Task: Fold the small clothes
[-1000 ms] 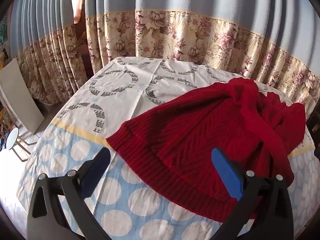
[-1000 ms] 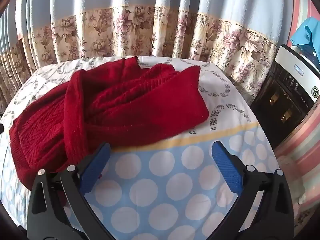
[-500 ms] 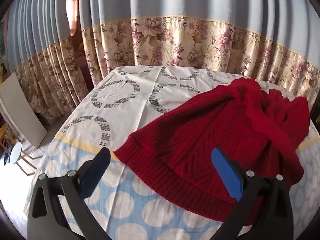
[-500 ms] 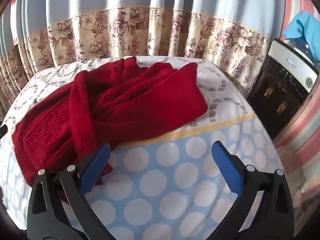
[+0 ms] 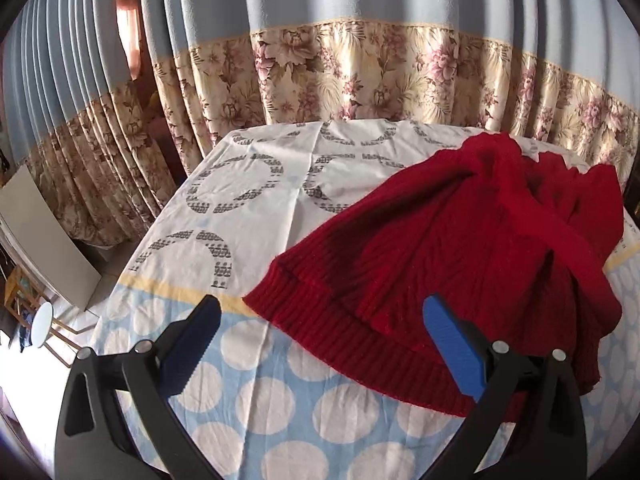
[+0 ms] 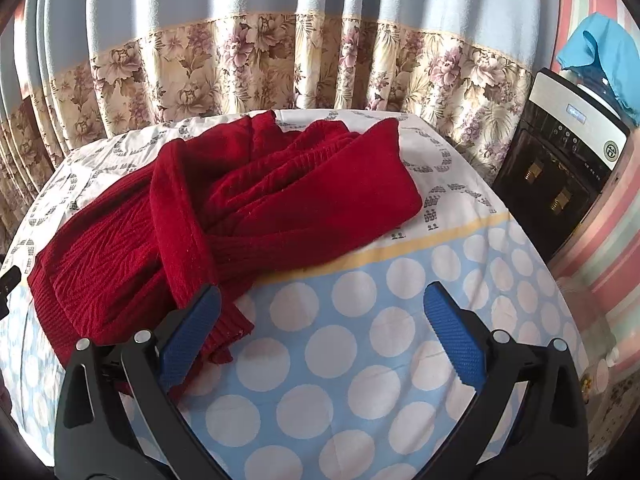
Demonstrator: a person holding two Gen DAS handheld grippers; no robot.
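Note:
A dark red knitted sweater (image 5: 460,248) lies crumpled on the table, its ribbed hem toward me and a sleeve draped across the body. In the right wrist view the same sweater (image 6: 248,208) fills the left half, with a sleeve cuff (image 6: 224,336) near the left finger. My left gripper (image 5: 320,328) stands open above the hem, its right blue pad over the knit. My right gripper (image 6: 320,320) is open too, over the dotted cloth just right of the cuff. Neither holds anything.
A tablecloth (image 5: 256,208) of white with grey rings and blue with white dots covers the round table. Floral-bordered blue curtains (image 6: 280,60) hang behind. A black and white water dispenser (image 6: 560,160) stands at the right. A leaning board (image 5: 44,240) is beyond the left table edge.
Both grippers have pulled back and risen slightly, so the sweater sits a bit farther off in each view. The sweater itself has not moved; both stay open.

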